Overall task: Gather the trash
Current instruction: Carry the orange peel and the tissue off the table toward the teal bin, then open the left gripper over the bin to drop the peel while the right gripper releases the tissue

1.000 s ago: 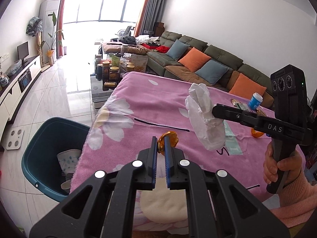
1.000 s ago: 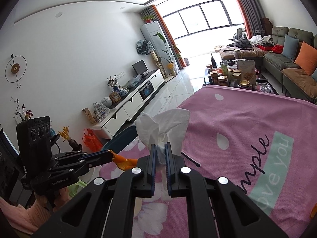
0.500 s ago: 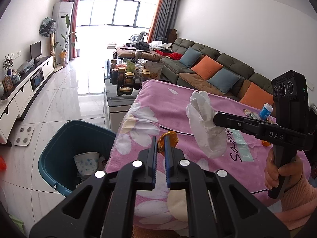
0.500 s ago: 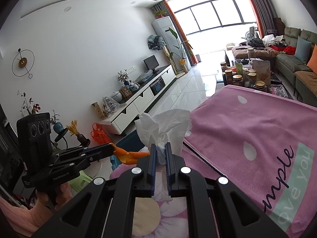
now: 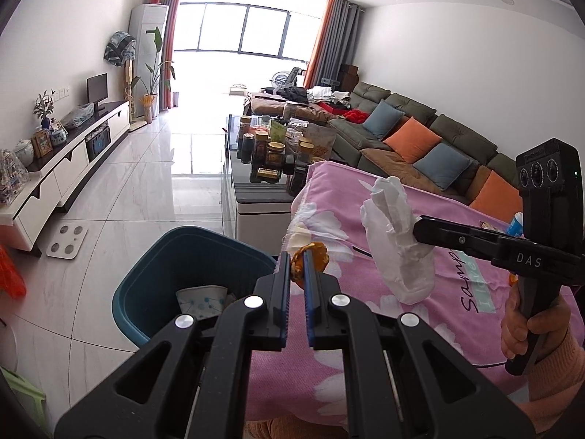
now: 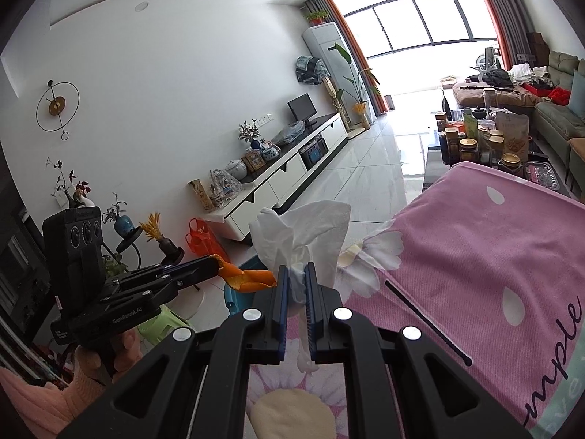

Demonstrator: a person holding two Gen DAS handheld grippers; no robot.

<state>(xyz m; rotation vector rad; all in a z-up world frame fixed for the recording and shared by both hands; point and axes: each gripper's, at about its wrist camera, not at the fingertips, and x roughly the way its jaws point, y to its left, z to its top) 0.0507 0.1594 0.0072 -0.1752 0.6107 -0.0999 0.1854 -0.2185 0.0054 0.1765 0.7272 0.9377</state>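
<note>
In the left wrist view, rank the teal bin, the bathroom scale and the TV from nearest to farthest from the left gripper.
From the left gripper, shut on orange peel:
1. Teal bin, on the floor just below and left.
2. Bathroom scale, on the tiles farther left.
3. TV, on the far cabinet by the left wall.

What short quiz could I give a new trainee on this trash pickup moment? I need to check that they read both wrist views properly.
1. True or false: the left gripper is shut on an orange peel.
2. What does the right gripper hold?
   A) a bottle B) a white tissue C) nothing
3. What lies in the teal bin beside the pink-covered table?

Key: 1 true; 2 B; 3 a paper cup.
</note>
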